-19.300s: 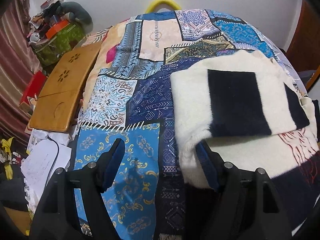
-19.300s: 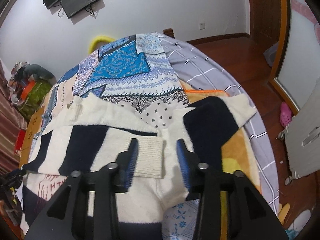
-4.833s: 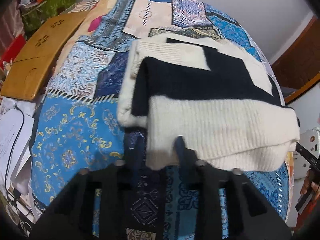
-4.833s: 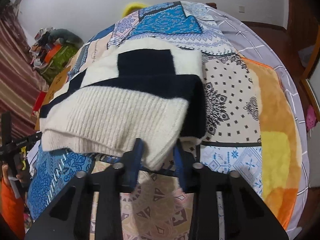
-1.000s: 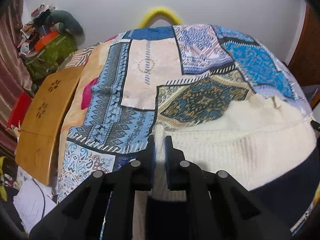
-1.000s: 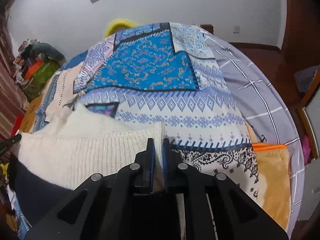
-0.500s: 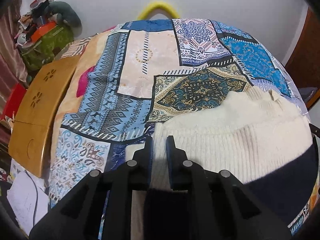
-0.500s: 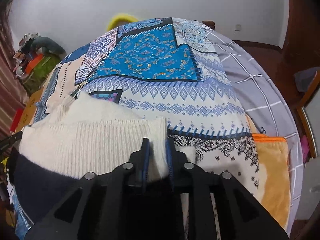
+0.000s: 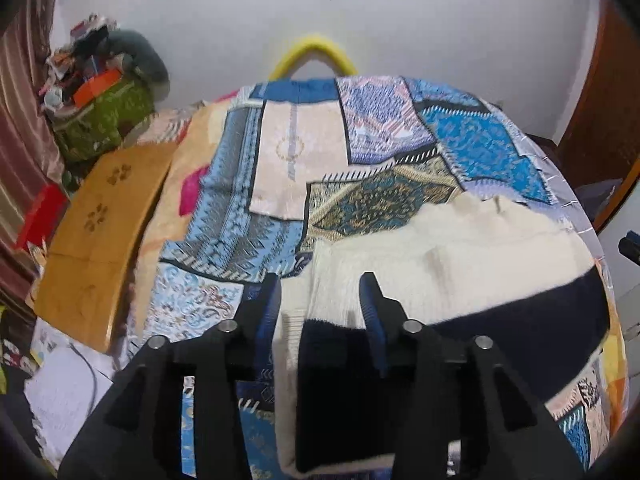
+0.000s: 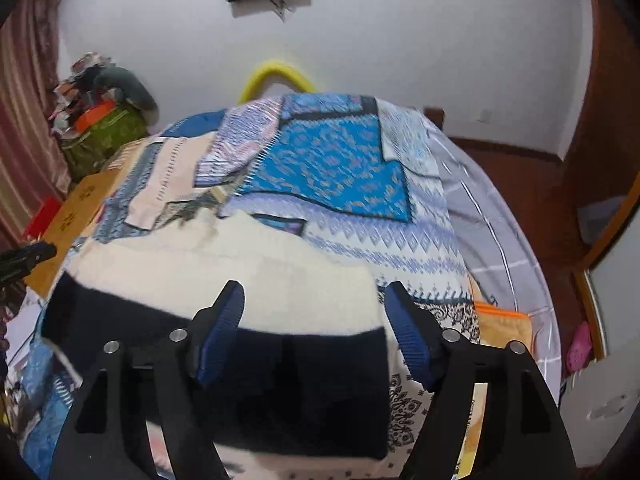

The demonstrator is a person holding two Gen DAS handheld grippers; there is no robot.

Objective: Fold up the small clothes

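Both tongs are spread wide with nothing held: the left gripper (image 9: 320, 294) and right gripper (image 10: 314, 306) are poised over the folded sweater (image 10: 224, 280), which is laid on the patchwork bedspread (image 10: 332, 168).

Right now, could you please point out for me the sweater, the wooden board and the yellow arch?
sweater (image 9: 480, 256): left wrist view, on its cream knit upper part.
wooden board (image 9: 100, 240): left wrist view, on the middle of its top face.
yellow arch (image 10: 276, 70): right wrist view, on the crown of the arch.
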